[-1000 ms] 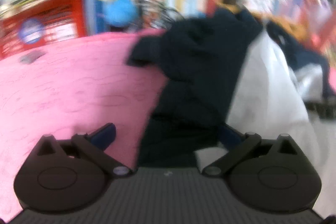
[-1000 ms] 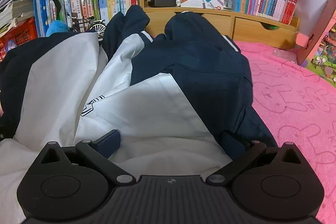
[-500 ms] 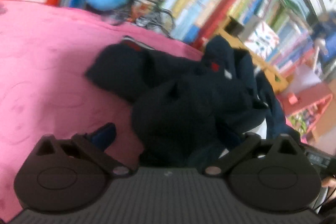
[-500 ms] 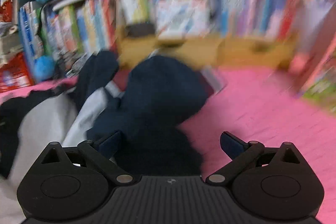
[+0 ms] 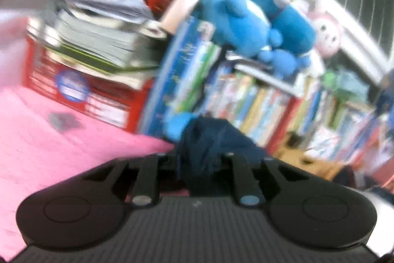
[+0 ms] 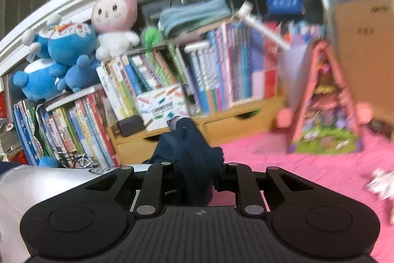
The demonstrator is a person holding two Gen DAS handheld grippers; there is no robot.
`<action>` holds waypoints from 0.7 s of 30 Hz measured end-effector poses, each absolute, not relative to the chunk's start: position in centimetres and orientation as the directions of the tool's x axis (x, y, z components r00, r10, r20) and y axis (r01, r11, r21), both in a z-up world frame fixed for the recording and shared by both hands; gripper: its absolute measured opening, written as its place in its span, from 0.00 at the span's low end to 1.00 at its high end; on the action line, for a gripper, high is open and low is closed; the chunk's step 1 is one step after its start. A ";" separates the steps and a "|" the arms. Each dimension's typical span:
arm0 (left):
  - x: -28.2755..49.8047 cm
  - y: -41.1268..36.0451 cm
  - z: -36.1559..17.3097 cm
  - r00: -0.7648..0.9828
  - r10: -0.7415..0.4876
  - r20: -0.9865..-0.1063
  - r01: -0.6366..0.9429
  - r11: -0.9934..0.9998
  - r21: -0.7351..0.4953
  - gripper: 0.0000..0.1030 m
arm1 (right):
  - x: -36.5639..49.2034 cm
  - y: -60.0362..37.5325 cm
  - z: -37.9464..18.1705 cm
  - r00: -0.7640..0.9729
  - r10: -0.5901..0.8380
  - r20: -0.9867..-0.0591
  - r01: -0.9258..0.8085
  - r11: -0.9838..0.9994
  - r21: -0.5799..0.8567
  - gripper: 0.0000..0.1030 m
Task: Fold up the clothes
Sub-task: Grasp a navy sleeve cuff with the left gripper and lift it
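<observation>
Navy garment point(image 5: 209, 147) bunches up, clamped in my left gripper point(image 5: 197, 164) and my right gripper point(image 6: 194, 171).

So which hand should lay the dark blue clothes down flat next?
Neither alone, probably: the left gripper and the right gripper are each shut on navy garment, so both could lower it onto the pink blanket.

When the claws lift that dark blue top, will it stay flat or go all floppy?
Probably floppy: the dark blue top bunches into soft folds where the right claw pinches it. It likely sags between grips, since the left claw holds another crumpled wad. It seems light.
</observation>
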State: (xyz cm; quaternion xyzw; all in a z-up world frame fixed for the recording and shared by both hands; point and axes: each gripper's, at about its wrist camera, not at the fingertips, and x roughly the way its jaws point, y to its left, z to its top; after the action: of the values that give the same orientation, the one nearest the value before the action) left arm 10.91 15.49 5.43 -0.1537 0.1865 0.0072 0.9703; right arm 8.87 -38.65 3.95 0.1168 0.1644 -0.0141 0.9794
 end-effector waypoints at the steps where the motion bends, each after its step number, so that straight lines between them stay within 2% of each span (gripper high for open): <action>1: 10.7 15.3 5.0 0.920 -0.015 -0.393 -0.091 0.964 -0.250 0.21 | 8.7 -38.8 3.4 0.934 0.002 -0.358 0.080 0.974 0.214 0.24; 5: 8.9 14.8 1.4 0.857 -0.034 -0.514 -0.070 0.981 -0.182 0.21 | 9.4 -38.8 -0.4 0.824 -0.015 -0.566 0.149 0.970 0.191 0.28; 8: 7.2 14.7 -0.2 0.822 -0.068 -0.566 -0.033 0.985 -0.167 0.22 | 7.5 -37.4 1.0 0.842 -0.091 -0.531 0.187 0.974 0.129 0.39; 9: 6.5 14.7 -0.5 0.814 -0.084 -0.575 -0.018 0.985 -0.169 0.22 | 6.8 -36.9 1.4 0.847 -0.117 -0.518 0.201 0.974 0.109 0.47; 10: 5.8 14.6 -0.6 0.813 -0.100 -0.574 -0.003 0.984 -0.176 0.21 | 6.2 -36.5 1.9 0.852 -0.141 -0.505 0.214 0.973 0.089 0.57; 14: 4.9 13.4 -0.9 0.806 -0.180 -0.565 0.059 0.972 -0.226 0.21 | 3.6 -34.7 3.7 0.864 -0.238 -0.444 0.271 0.963 0.011 0.72; 15: 4.8 12.9 -1.0 0.804 -0.196 -0.561 0.076 0.970 -0.230 0.21 | 3.0 -34.2 4.2 0.865 -0.261 -0.428 0.285 0.958 -0.007 0.83; 16: 4.5 12.3 -1.2 0.804 -0.202 -0.559 0.093 0.972 -0.218 0.23 | 2.4 -33.5 4.8 0.877 -0.251 -0.408 0.271 0.962 -0.009 0.90; 17: 4.3 11.6 -1.4 0.804 -0.205 -0.558 0.110 0.974 -0.200 0.23 | 2.0 -31.9 6.0 0.917 -0.115 -0.383 0.143 0.989 0.047 0.92; 18: 4.0 10.9 -1.6 0.804 -0.208 -0.557 0.126 0.975 -0.183 0.23 | 2.1 -30.0 6.6 0.924 0.021 -0.381 0.014 0.996 0.088 0.99; 21: 2.8 10.3 -1.7 0.812 -0.210 -0.545 0.163 0.978 -0.133 0.23 | 4.0 -22.7 6.6 0.851 0.321 -0.416 -0.279 0.947 0.161 1.00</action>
State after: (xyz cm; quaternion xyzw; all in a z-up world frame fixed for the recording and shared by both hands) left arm 2.77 10.33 -1.71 -0.0398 0.2904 -0.0980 0.9510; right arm 3.99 -22.70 6.65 0.0471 0.2243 0.1563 0.9608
